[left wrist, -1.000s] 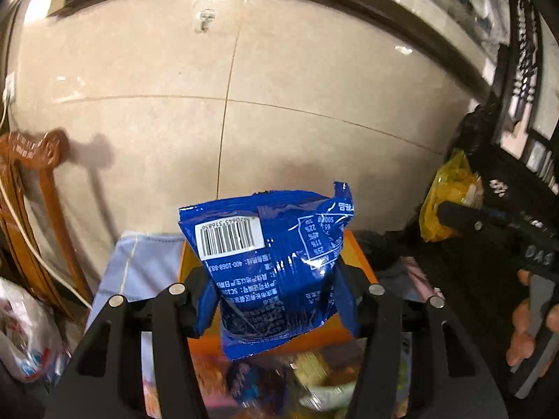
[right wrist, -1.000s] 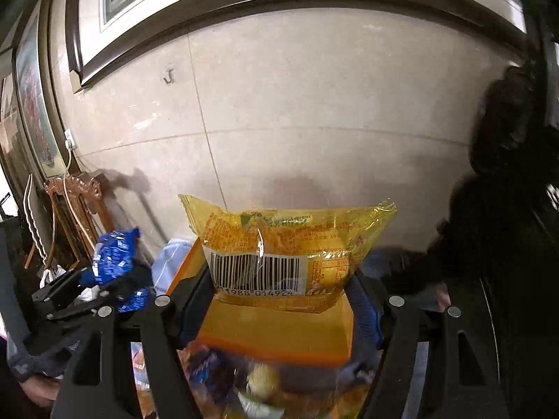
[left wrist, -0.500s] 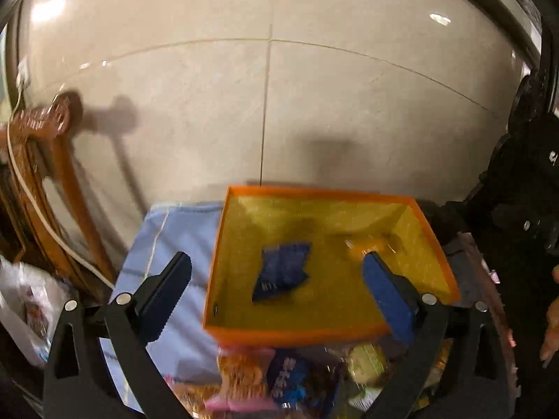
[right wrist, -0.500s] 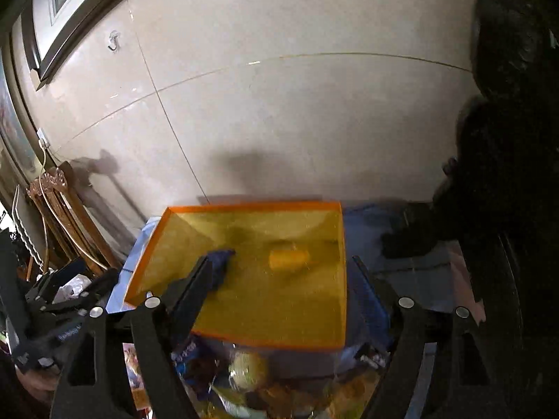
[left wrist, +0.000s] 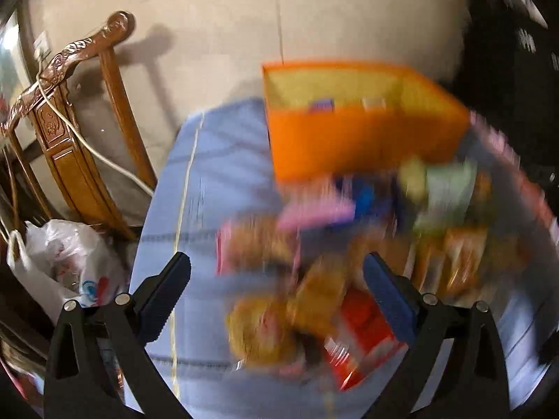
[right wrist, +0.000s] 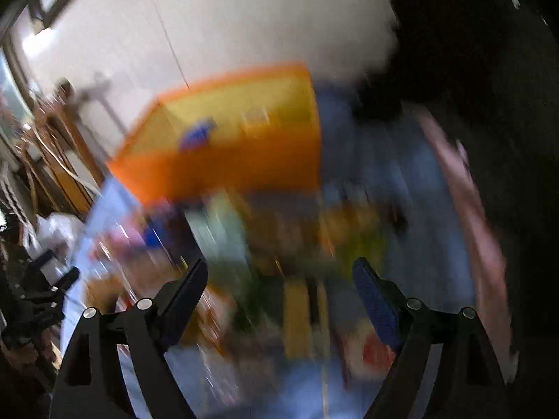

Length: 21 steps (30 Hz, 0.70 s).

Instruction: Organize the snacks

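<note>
- Two snacks already lie in the orange box: a blue packet and a small pale one beside it.
- Most of the work is still left, I think. A big pile of snacks sits on the table, right in front of the box. The table has a light blue cloth on it.
- The pile is blurry, so I cannot tell what most of the packets are. I can make out a red packet and a pink one.
- The left gripper is spread wide and holds nothing. It hangs over the near end of the pile, and I cannot tell if it touches any packet.
- The right gripper is empty too, and its jaws are opening. It points down at the blurry snacks.
</note>
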Available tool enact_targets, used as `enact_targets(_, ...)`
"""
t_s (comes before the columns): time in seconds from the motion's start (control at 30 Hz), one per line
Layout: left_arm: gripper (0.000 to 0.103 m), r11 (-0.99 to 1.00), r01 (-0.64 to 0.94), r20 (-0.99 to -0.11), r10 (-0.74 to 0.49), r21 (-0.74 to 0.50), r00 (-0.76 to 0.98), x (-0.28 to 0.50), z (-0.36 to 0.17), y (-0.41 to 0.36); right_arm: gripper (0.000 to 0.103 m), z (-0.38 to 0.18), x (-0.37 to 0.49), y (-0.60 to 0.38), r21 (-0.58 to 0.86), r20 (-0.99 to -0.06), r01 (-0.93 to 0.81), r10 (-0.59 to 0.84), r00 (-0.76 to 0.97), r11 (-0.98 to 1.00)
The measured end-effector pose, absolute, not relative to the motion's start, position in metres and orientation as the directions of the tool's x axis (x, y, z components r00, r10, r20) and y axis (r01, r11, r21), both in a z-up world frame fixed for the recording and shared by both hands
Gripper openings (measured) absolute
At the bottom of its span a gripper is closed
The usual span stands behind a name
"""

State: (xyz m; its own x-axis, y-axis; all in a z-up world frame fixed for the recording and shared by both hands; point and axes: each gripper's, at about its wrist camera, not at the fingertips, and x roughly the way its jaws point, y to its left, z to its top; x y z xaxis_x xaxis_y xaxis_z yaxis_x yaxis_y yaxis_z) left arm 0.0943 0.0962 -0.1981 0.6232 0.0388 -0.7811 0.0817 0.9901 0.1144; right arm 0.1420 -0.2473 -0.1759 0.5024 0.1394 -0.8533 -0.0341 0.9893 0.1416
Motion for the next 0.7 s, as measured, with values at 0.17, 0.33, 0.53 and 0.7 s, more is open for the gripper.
enact_targets(0.17, 0.097, 0.962, 0.172, -0.754, 0.048, 0.211, 0.656, 0.074, -0.225, 0.073, 0.085, -0.212, 0.121, -0.222, 0.181, -0.903, -0.064, 0.192, 0.385, 0.981)
enact_targets(0.33, 0.097, 0.962, 0.146, -0.76, 0.086, 0.232, 0.644, 0.081, -0.236, 0.073, 0.085, -0.206, 0.112, -0.131, 0.09, -0.884, -0.341, 0.233, 0.406, 0.936)
enact_targets(0.53, 0.097, 0.985, 0.023, -0.792, 0.125, 0.173, 0.597, 0.083, -0.248, 0.108, 0.085, -0.228, 0.123, -0.099, 0.058, -0.904, -0.404, 0.219, 0.367, 0.913)
enact_targets(0.7, 0.097, 0.988, -0.02, -0.819, 0.137, 0.152, 0.558, 0.08, -0.264, 0.126, 0.085, -0.244, 0.137, -0.072, 0.007, -0.919, -0.454, 0.185, 0.348, 0.891)
